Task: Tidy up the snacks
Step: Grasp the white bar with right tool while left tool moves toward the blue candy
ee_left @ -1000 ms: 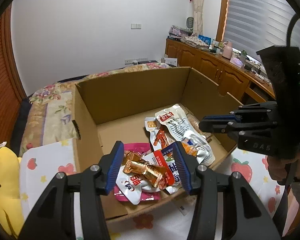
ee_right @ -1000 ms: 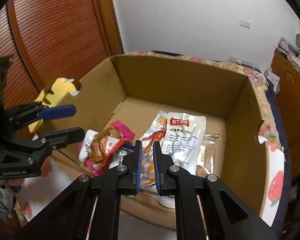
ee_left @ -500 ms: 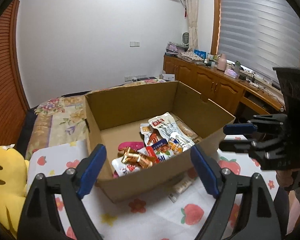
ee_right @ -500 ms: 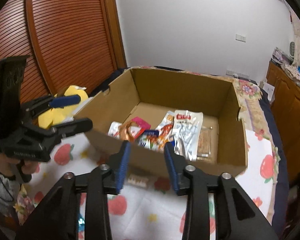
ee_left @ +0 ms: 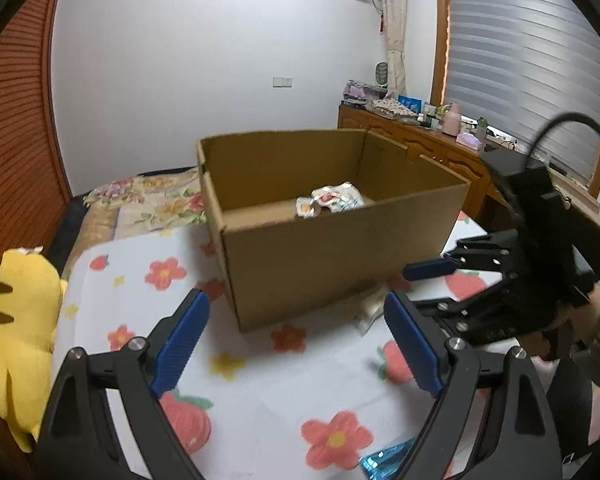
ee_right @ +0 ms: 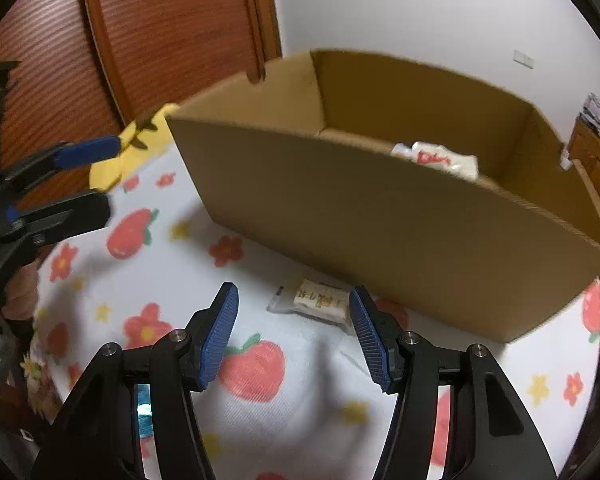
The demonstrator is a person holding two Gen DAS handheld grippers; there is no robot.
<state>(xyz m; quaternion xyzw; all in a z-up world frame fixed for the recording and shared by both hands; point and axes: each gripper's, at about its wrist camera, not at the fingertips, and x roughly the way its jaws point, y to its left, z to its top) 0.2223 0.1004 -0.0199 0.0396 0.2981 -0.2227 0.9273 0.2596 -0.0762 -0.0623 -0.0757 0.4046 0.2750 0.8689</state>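
Note:
An open cardboard box stands on a flower-and-strawberry cloth, with snack packets showing over its rim. A small pale snack packet lies on the cloth against the box's near wall. My left gripper hangs open and empty in front of the box. My right gripper is low over the cloth with its jaws opening; the pale packet lies just beyond its tips, untouched. Each gripper shows at the edge of the other's view, the right gripper and the left gripper.
A yellow plush toy lies left of the box. A shiny blue wrapper sits at the near edge of the cloth. A wooden sideboard with clutter runs under the window; a slatted wooden door stands behind.
Both grippers pulled back from over the box and sank toward the cloth. The left let go of the orange snack in the box and opened wide. The right went from shut to open.

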